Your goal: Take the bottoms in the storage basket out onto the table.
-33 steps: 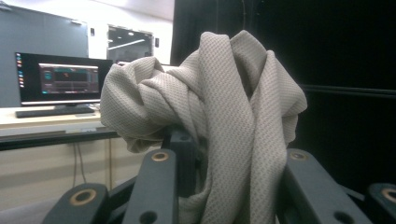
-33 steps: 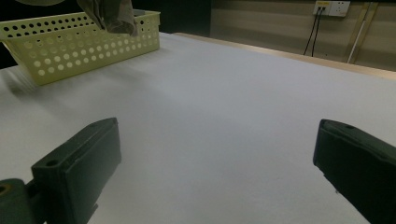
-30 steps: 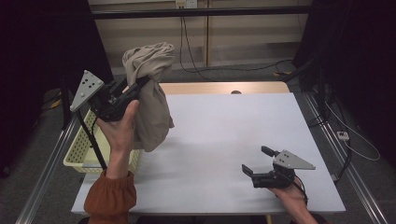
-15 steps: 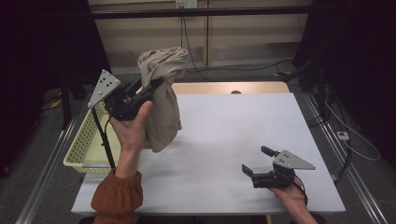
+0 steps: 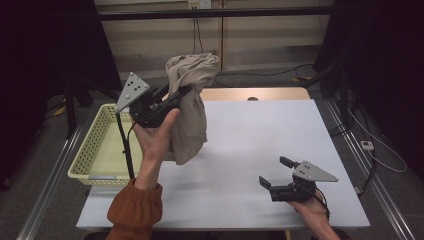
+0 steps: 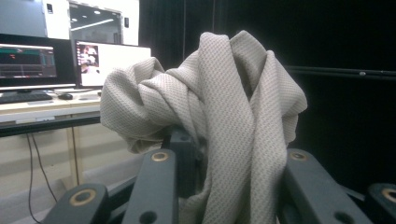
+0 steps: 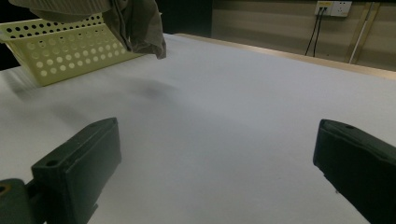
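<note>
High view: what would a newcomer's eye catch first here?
The bunched beige knit cloth, clamped in the left hand-held gripper and hanging above the white table near its left edge. Next, the pale yellow perforated plastic basket left of the table, then the right hand-held gripper, jaws apart, low at front right.

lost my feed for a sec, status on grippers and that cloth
Left gripper shut on the beige cloth, held up above the table. Right gripper open, low over the table. Yellow basket at left, nothing in the way.
</note>
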The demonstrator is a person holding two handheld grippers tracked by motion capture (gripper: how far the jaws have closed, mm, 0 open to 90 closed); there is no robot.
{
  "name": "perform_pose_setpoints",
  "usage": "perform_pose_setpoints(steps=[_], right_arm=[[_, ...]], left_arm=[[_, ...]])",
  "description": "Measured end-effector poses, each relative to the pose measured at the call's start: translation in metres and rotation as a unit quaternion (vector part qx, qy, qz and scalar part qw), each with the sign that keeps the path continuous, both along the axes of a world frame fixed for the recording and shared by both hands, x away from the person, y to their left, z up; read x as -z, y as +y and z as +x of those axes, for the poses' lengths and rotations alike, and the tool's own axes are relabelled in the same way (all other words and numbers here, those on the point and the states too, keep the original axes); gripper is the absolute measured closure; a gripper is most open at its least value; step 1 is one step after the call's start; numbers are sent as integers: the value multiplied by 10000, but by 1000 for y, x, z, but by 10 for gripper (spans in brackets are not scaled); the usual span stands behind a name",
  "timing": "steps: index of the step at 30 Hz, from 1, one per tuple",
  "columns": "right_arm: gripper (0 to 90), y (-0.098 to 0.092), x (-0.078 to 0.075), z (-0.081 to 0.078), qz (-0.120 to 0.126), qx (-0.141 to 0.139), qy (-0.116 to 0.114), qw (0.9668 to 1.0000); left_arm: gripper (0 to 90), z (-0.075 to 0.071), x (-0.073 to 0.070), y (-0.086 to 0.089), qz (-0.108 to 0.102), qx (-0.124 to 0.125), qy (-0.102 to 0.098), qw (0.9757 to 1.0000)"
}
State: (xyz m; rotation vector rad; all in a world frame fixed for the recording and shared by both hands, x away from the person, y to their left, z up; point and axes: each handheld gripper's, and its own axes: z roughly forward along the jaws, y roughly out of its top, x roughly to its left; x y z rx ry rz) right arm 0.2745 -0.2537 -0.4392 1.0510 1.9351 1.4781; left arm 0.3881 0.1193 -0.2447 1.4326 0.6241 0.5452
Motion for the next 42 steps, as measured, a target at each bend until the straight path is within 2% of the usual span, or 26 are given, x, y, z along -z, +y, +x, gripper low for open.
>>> perform_pose_setpoints(steps=[7, 13, 25, 30, 33, 38, 42], right_arm=[[9, 0, 0, 0, -8, -4, -3, 10000], [9, 0, 0, 0, -11, -8, -3, 10000], [9, 0, 0, 0, -12, -16, -3, 10000], [9, 0, 0, 0, -15, -17, -1, 10000], [9, 0, 0, 0, -11, -12, 5, 10000], [9, 0, 0, 0, -9, -15, 4, 10000], [9, 0, 0, 0, -2, -16, 7, 10000]], left_arm=[[693, 5, 5, -12, 147, 6, 130, 9998], [693, 9, 11, -19, 106, 53, 196, 9997], [693, 17, 24, -36, 249, 135, 356, 9990], [692, 21, 29, -41, 232, 183, 432, 9986], [692, 26, 31, -46, 345, 209, 457, 9981], [692, 32, 34, -52, 359, 221, 534, 9977], [691, 36, 40, -55, 460, 196, 619, 9968]])
